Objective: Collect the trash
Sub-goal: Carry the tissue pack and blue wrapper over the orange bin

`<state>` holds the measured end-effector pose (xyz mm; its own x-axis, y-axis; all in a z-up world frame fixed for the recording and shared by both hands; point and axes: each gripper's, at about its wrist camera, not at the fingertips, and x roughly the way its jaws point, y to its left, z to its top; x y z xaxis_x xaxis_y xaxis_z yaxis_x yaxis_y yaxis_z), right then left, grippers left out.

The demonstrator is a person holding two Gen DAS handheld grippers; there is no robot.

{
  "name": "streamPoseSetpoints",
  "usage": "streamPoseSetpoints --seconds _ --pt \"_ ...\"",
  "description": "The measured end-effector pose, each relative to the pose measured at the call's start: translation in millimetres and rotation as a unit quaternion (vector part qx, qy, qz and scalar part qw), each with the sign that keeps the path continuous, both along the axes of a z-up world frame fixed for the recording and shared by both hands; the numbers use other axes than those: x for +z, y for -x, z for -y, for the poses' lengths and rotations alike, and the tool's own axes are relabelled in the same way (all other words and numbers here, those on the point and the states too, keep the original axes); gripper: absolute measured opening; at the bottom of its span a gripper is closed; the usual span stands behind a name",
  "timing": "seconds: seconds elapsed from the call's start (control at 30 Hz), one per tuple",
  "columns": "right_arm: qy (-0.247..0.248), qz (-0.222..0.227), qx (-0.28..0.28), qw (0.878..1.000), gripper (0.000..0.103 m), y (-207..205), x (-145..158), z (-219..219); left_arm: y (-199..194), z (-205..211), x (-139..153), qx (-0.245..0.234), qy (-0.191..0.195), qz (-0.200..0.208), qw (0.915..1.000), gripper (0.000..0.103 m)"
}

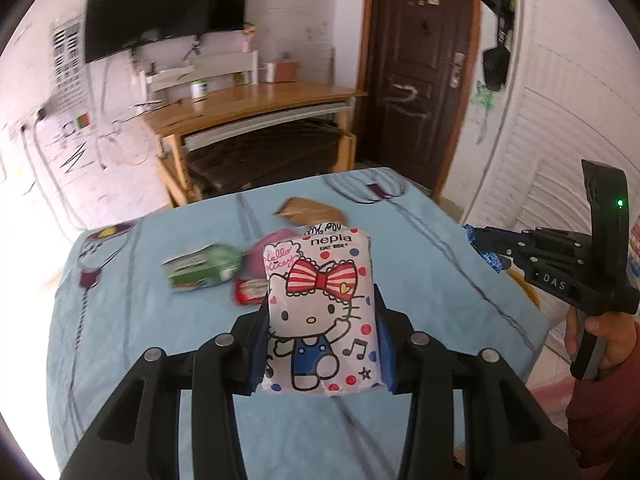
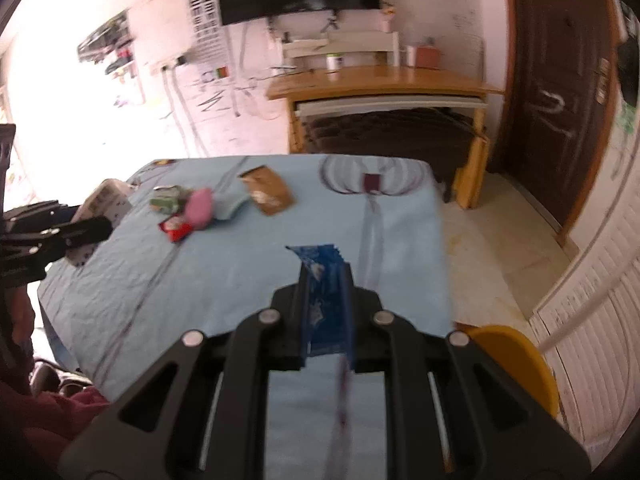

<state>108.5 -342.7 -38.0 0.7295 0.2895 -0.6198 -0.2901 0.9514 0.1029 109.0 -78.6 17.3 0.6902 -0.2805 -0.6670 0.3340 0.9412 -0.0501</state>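
My left gripper (image 1: 320, 304) is shut on a white Hello Kitty tissue pack (image 1: 320, 280), held upright above the light blue tablecloth (image 1: 420, 264). My right gripper (image 2: 326, 276) is shut on a crinkled blue wrapper (image 2: 324, 300) over the table's near right part. Beyond lie a green wrapper (image 2: 166, 199), a pink piece (image 2: 199, 206), a red wrapper (image 2: 176, 229) and a brown packet (image 2: 268, 190). In the left wrist view the right gripper (image 1: 492, 254) comes in from the right edge, held by a hand in a red sleeve (image 1: 600, 432).
A wooden desk (image 1: 256, 100) stands behind the table under a wall-mounted TV (image 1: 164, 4). A dark door (image 1: 416, 72) and white louvered doors (image 2: 592, 312) are on the right. A yellow seat (image 2: 520, 356) stands by the table's right edge over tiled floor.
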Motion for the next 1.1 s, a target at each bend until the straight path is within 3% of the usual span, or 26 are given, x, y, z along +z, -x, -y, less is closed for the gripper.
streamPoseSetpoints --seconds 0.6,1.1 --pt "-0.047 0.006 -0.086 0.995 0.013 19.7 -31.9 110.8 -1.6 127.3 -4.5 -0.082 -0.045 -0.008 0.9956 0.039" --pt "-0.083 -0.067 -0.140 0.984 0.013 16.1 -111.4 182.4 -23.0 260.5 -34.5 -0.177 -0.038 -0.082 0.9801 0.039"
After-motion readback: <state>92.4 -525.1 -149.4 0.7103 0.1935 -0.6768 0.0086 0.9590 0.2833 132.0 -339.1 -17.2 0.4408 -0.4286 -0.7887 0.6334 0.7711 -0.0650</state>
